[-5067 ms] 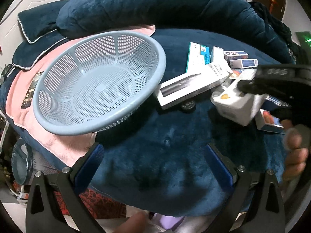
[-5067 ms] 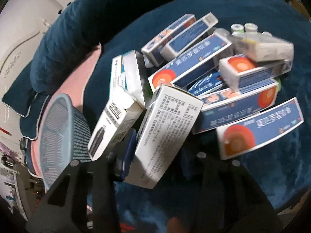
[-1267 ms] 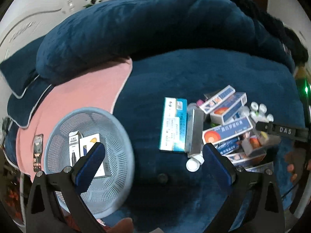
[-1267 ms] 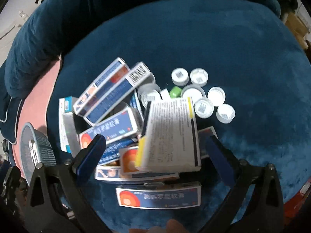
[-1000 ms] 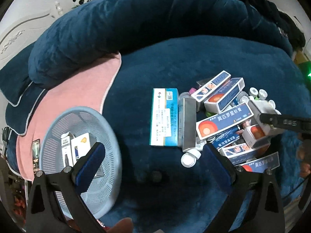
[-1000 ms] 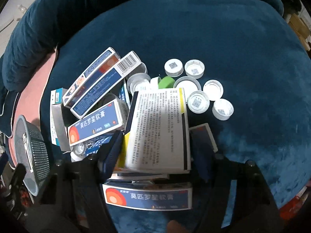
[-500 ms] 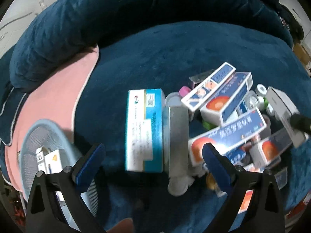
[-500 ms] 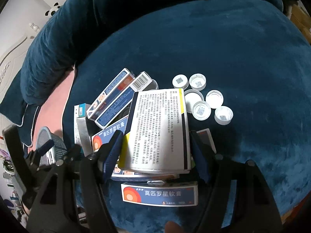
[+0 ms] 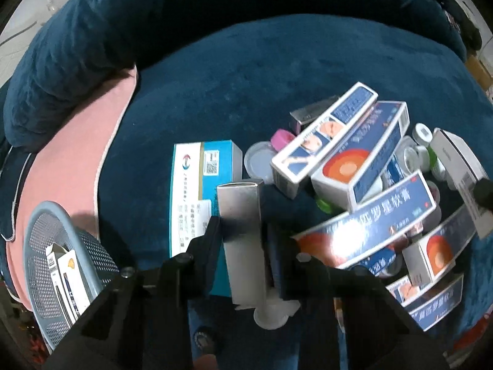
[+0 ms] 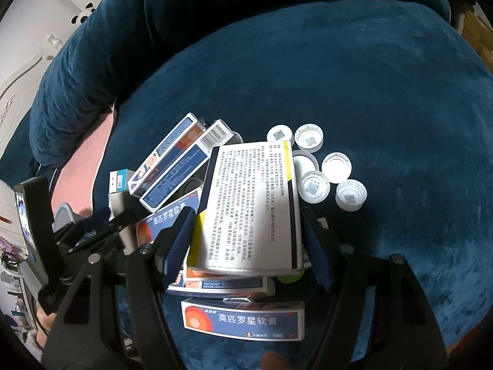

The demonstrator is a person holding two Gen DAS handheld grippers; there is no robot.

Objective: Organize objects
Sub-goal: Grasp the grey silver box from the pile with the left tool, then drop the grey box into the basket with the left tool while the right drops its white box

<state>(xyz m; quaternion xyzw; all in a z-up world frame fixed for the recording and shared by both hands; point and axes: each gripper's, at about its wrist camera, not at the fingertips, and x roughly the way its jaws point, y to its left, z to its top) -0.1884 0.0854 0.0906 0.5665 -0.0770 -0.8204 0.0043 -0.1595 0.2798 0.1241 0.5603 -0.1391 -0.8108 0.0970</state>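
A pile of blue-and-orange medicine boxes lies on the dark blue plush cushion. My left gripper points down at a long silver box beside a teal-and-white box. Its jaws are closing, the silver box is between them and both pads touch its sides. My right gripper is shut on a wide white box with printed text, held just above the pile. From the right wrist view the left gripper shows at the left.
A pale blue mesh basket with a few boxes inside sits at the lower left on a pink cloth. Several white bottle caps lie right of the pile. A thick blue bolster curves round the back.
My left gripper has come down onto the pile and its wide-open jaws have closed around the silver box. The right gripper keeps hold of the white box in nearly the same place.
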